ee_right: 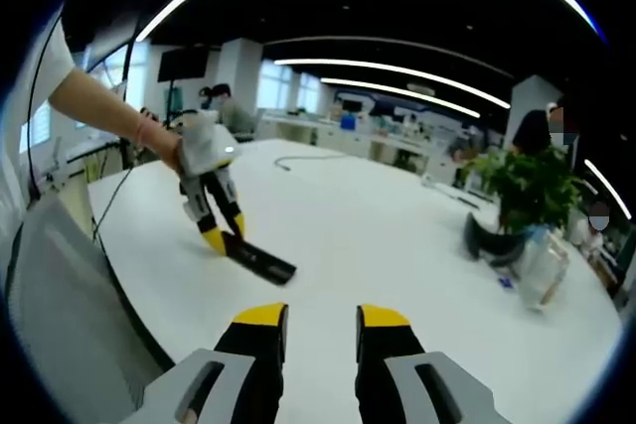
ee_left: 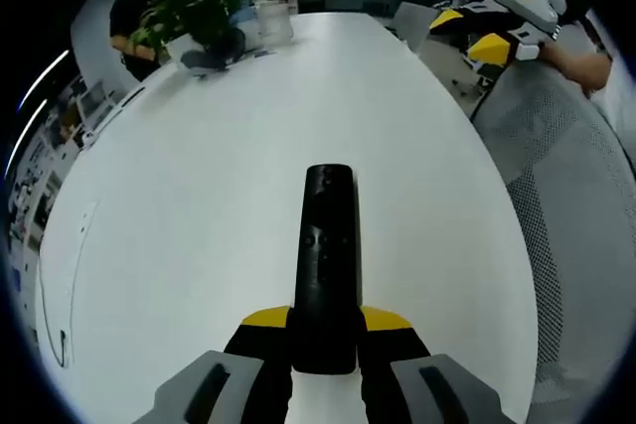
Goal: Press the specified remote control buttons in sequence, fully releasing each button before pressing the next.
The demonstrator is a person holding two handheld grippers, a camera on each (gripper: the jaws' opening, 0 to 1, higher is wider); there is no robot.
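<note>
While the left gripper (ee_left: pixel 325 345) pinched the remote (ee_left: pixel 326 265) steady, the right gripper (ee_right: pixel 322 330) hovered spread, well apart. No button looked pressed yet; next it probably needed closing in on one.

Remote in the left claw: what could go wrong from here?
1. The left claw grips the remote only at its near end, the rest overhanging the table; a button press may lever it loose.
2. The right claw is open and well back from the remote, so it has a long approach and may land on the wrong button.
3. The plant could slip out of frame.
</note>
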